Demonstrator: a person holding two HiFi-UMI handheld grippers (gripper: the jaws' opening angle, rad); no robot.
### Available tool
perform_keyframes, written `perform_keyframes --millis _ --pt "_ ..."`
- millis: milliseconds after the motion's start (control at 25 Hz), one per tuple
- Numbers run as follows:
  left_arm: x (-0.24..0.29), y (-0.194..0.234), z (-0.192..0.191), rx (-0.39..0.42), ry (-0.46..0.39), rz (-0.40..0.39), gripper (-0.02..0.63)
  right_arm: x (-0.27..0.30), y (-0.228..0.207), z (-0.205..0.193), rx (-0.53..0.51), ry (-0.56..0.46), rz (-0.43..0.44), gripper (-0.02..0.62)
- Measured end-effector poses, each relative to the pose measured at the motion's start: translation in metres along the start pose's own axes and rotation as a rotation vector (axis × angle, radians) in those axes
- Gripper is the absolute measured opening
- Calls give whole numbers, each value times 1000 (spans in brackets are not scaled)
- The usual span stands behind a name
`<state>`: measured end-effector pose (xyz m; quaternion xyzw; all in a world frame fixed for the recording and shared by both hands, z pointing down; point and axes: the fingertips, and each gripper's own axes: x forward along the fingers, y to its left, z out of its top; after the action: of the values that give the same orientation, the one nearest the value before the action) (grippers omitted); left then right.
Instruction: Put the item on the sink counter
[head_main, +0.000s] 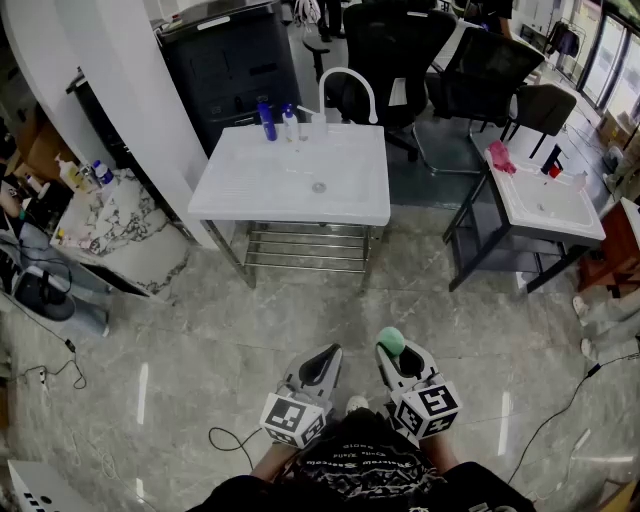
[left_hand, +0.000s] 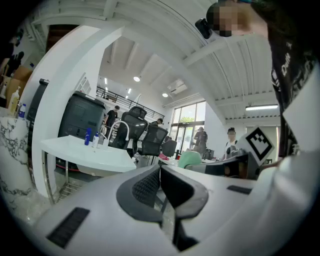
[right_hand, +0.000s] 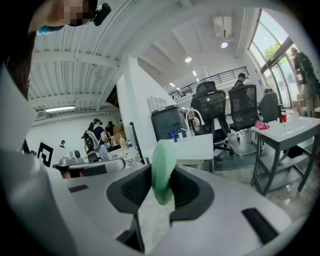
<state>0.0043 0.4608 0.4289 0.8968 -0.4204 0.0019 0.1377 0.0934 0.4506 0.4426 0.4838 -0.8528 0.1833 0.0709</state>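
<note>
Green item (right_hand: 162, 165), maybe sponge, in right hand-held gripper (right_hand: 161, 186).

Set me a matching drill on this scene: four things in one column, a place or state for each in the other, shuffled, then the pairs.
Things
1. green item
2. blue bottle
3. pink cloth
4. left gripper

Places or states
A. on the back corner of the small sink
B. shut, nothing in it
C. clamped in the right gripper
D. at the back of the big sink, beside the faucet

Pairs: 1-C, 2-D, 3-A, 4-B
</note>
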Motion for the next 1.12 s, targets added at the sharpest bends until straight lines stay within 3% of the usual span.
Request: perform_keyframes --millis 240,600,760,1120 --pt "-24 13 2 12 2 31 8 -2 17 -3 20 -22 -38 110" --pt "-12 5 7 41 -3 26 8 0 3 3 18 -36 -49 110" --pt "0 7 6 50 -7 44 8 2 -11 5 55 -57 -28 112" --pt "38 14 -6 39 5 59 8 10 -58 17 56 -86 -67 112"
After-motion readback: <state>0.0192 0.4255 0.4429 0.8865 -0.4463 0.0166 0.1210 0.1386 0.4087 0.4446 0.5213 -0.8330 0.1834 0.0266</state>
